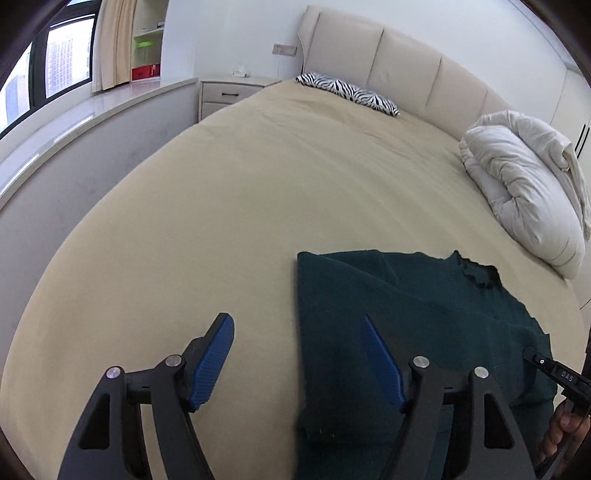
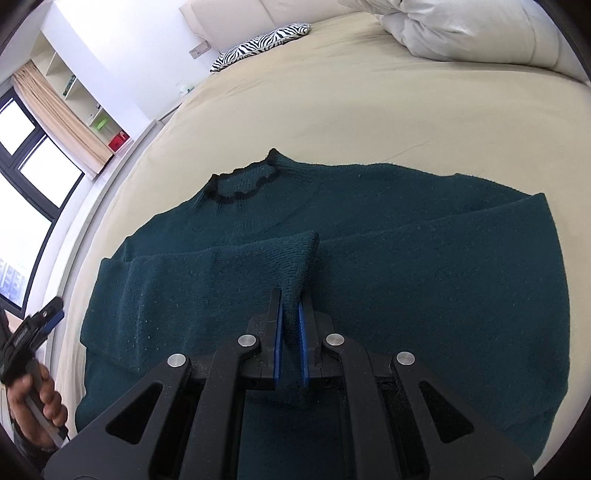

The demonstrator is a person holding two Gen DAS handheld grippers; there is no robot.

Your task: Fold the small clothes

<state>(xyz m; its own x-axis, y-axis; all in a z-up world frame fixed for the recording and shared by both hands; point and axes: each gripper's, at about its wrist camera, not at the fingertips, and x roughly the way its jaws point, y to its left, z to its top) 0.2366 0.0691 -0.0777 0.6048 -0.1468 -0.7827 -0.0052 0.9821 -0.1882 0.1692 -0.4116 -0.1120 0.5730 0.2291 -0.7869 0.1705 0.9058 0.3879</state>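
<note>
The right claw [image 2: 291, 321] is clamped on the cuff end of a sleeve [image 2: 221, 266] of a dark green knitted sweater [image 2: 424, 288], its blue pads pinching the knit so that the cuff rises in a small tent just ahead of the claw. The sweater lies spread on the beige bed [image 2: 332, 110], its dark-trimmed collar [image 2: 243, 184] farther ahead and a little to the left. The sleeve runs off to the claw's left across the body of the sweater.

The left claw [image 1: 297, 328] stands wide with nothing between its pads; the sweater's straight side edge lies directly beneath it, one finger over bare sheet, the other over the knit. A hand [image 2: 37, 398] gripping that tool shows at the far left of the right claw's view.

Risks, as a judgement: the grip takes only the cuff's tip, so a quick pull could slip it free or drag the whole sweater and rumple the layers below. The loose knit could also stretch or snag on the ribbed pads. Whether one layer or two is pinched is hard to tell from here. A pillow [image 2: 461, 29] lies well beyond.
</note>
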